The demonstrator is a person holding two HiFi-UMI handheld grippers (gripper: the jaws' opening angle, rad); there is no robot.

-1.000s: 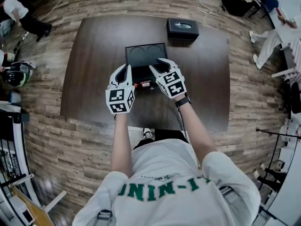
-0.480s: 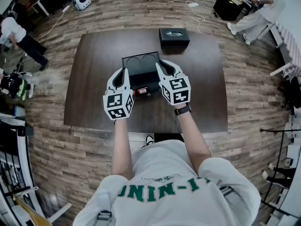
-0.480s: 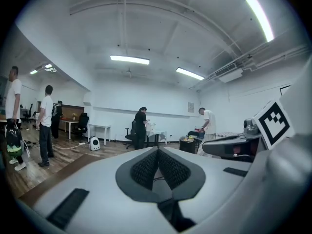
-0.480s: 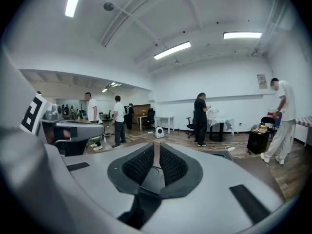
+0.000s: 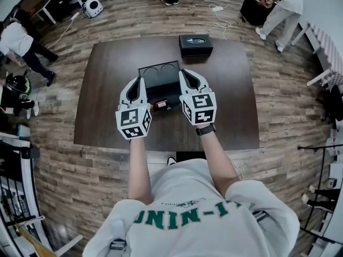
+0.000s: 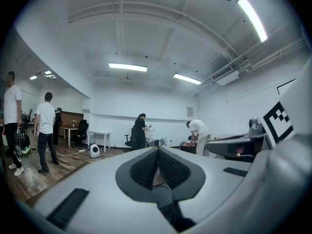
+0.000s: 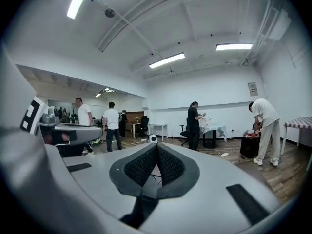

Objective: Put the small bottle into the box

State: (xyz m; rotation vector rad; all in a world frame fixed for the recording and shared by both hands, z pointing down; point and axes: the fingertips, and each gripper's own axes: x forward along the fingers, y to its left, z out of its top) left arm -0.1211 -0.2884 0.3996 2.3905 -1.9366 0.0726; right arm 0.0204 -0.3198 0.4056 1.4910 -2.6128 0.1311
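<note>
The small dark bottle with a red label lies on its side on the brown table, just in front of the open black box, which has two round hollows. My left gripper hovers left of the bottle and my right gripper right of it, both pointing away over the box's sides. In the left gripper view the left gripper is shut and holds nothing. In the right gripper view the right gripper is likewise shut and holds nothing. Both gripper views look out level across the room, not at the table.
A second black box with an oval top opening stands at the table's far edge. Several people stand around the room; one is at the left and one by a dark cabinet at the far right. Wooden floor surrounds the table.
The right gripper's jaws have come together from partly open. Both grippers have shifted slightly toward me. The bottle still lies in the same spot.
</note>
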